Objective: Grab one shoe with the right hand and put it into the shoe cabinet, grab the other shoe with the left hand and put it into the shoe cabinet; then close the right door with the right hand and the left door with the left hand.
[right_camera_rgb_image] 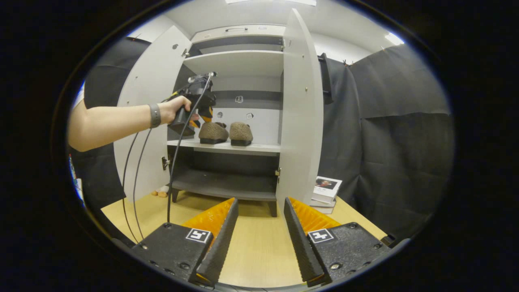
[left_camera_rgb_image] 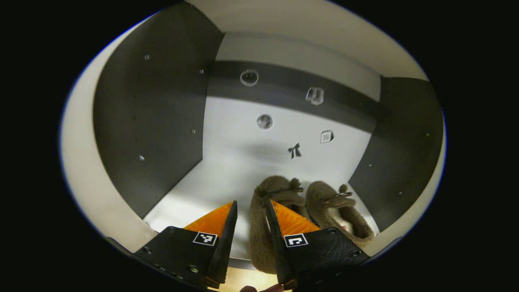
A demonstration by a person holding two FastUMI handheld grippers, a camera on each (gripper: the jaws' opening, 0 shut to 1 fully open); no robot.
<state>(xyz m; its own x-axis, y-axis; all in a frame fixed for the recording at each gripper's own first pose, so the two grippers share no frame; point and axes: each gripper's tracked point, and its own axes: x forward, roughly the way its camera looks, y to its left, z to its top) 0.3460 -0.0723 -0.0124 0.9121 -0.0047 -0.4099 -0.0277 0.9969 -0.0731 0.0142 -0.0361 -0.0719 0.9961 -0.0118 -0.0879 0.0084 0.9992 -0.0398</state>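
Now shoe (left_camera_rgb_image: 259,231) between parted left tongs (left_camera_rgb_image: 251,211)

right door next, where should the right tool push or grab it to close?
Take the right door by its free front edge, coming from its outer, right-hand face. It stands open edge-on toward the right tool, hinged at the cabinet side, and no handle is visible. Probably a push on that face swings it shut.

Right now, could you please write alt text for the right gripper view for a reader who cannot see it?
An open shoe cabinet with two brown shoes side by side on its middle shelf, while a person's hand holds the left claw beside them. The right claw hangs open over the wooden floor; books are stacked by the right door.
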